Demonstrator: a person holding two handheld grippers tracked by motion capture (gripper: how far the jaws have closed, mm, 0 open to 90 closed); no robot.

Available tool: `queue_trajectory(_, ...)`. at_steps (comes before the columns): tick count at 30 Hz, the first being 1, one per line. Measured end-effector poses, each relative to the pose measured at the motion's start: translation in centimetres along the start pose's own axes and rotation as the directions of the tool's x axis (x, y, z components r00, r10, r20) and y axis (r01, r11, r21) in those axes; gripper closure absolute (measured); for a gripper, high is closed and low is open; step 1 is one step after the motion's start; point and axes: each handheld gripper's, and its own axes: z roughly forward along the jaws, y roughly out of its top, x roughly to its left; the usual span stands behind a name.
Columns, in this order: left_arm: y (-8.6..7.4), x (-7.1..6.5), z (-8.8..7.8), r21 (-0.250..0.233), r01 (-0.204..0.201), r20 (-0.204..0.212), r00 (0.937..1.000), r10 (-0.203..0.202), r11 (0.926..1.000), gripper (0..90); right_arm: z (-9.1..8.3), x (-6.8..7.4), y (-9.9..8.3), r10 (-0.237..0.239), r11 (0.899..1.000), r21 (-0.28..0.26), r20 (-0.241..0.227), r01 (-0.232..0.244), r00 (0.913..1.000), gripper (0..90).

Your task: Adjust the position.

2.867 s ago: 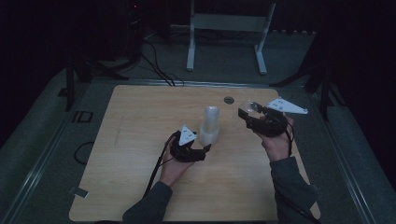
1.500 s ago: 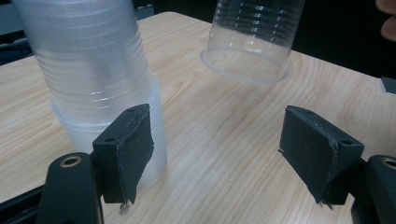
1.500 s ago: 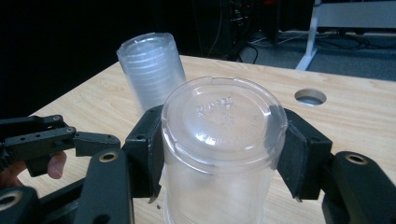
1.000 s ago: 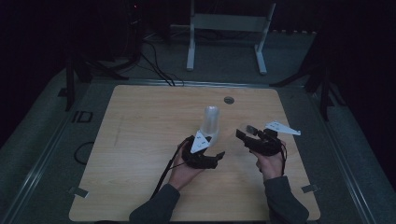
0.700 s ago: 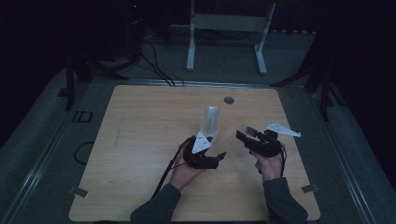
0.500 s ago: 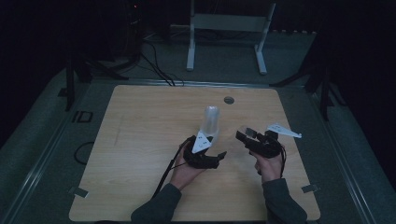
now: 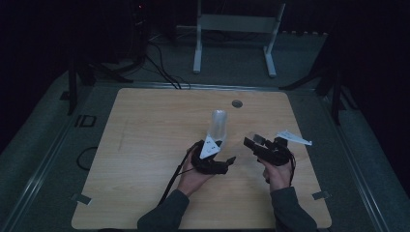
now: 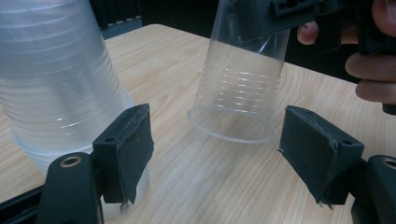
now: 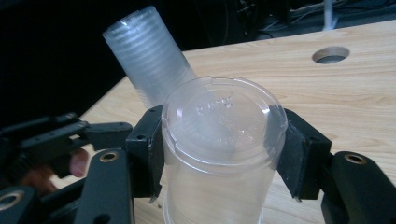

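Note:
A tall stack of clear plastic cups (image 7: 218, 123) stands mouth down on the wooden table (image 7: 145, 145); it also looms at the left of the left gripper view (image 8: 56, 79). My right gripper (image 9: 219, 140) is shut on a single clear cup (image 9: 219, 158), held base up between both pads. That cup (image 8: 240, 88) hangs with its rim close over the wood; I cannot tell if it touches. My left gripper (image 8: 233, 144) is open beside the stack's base, its jaws aimed at the single cup with nothing between them. In the high view the left gripper (image 7: 231, 161) and right gripper (image 7: 251, 142) face each other.
A round cable hole (image 7: 237, 103) sits at the table's far edge, and also shows in the right gripper view (image 9: 330, 54). A white metal stand (image 7: 232, 29) is on the floor beyond the table. Bare wood lies to the left of the hands and stack.
Since the oldest frame the right hand has come down and nearer with its cup, and the left gripper has shifted right of the stack. Over the last second almost nothing moved.

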Motion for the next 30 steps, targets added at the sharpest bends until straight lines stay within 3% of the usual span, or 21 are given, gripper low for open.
queue_trajectory(9,0.1,-0.3,0.2,-0.016,-0.01,0.005,0.9999,0.01,0.9998,25.0,-0.4,0.0,-0.3,0.031,0.999,-0.02,-0.014,-0.031,0.9994,40.9)
queue_trajectory(12,0.2,-0.3,0.4,-0.012,-0.017,0.01,0.9998,0.017,0.9998,25.0,-0.5,-0.1,-0.4,0.062,0.998,-0.026,-0.042,-0.063,0.9972,41.0)
queue_trajectory(30,0.8,-0.6,1.3,-0.018,-0.036,0.027,0.999,0.037,0.9992,27.5,-0.4,-0.1,-0.9,0.094,0.995,-0.02,-0.07,-0.096,0.993,41.0)
